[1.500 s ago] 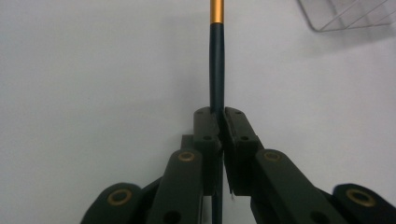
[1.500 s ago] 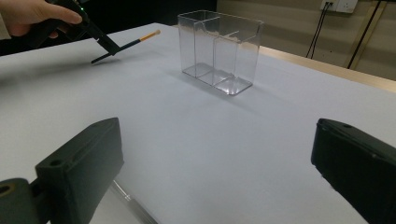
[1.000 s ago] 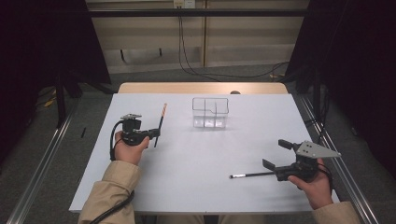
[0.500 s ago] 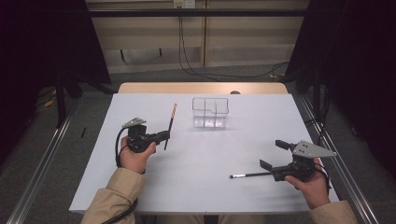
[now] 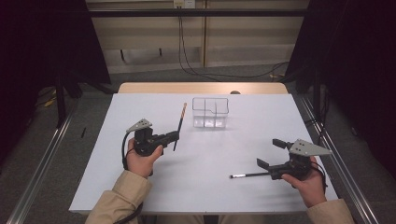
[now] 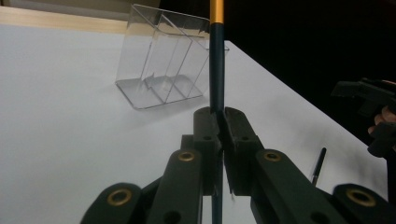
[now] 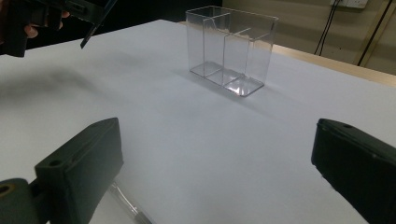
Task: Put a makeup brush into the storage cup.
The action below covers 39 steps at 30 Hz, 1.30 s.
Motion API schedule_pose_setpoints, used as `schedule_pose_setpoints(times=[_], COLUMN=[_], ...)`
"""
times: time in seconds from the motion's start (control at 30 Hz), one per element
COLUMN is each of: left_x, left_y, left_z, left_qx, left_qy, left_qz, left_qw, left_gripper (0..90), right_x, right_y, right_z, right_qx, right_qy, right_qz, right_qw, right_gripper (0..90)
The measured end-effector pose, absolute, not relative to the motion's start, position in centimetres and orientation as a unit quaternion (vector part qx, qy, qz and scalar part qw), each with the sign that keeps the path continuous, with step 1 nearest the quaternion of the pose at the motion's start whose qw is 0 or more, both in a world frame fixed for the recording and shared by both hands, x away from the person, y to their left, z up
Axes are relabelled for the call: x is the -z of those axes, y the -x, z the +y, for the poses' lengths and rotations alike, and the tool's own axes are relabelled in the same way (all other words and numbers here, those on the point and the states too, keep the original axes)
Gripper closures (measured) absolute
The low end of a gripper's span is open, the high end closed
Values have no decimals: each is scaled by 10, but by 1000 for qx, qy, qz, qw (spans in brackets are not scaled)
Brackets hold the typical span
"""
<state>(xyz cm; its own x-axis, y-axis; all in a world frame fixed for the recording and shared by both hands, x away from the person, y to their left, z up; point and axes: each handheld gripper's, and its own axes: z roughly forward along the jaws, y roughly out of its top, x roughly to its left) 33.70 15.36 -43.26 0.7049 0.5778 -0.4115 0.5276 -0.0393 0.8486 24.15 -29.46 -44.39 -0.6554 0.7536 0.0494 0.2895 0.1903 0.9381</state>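
Gripping a dark pen [image 5: 179,126] with an orange upper end, the left tongs [image 5: 173,136] hold it above the white counter [image 5: 210,186]; right of it stands a clear divided box [image 5: 210,112]; farther right, the right tongs [image 5: 272,157] gape wide beside a black pen [image 5: 247,175]

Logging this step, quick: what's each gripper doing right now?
Left gripper: closed on the pencil, held upright.
Right gripper: open, holding nothing; a pen lies by it.
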Motion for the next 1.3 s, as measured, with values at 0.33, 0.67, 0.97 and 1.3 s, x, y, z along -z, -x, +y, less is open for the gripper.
schedule_pose_setpoints(times=[0.33,0.67,0.97,1.3], left_x=[429,426,425,426], left_y=[-334,-329,-326,-324], left_z=[147,141,133,124], left_qx=[-22,-21,-20,-11], left_qy=[-717,-715,-720,-726], left_qz=[368,349,337,323], left_qw=[591,605,606,607], left_gripper=[848,848,848,848], right_x=[444,443,443,441], right_y=[-243,-243,-245,-248], right_z=[-292,-290,-289,-285], right_qx=[-530,-531,-535,-538], right_qy=[-352,-350,-351,-352], right_qz=[740,740,738,736], right_qw=[218,218,216,211], right_gripper=[15,15,14,13])
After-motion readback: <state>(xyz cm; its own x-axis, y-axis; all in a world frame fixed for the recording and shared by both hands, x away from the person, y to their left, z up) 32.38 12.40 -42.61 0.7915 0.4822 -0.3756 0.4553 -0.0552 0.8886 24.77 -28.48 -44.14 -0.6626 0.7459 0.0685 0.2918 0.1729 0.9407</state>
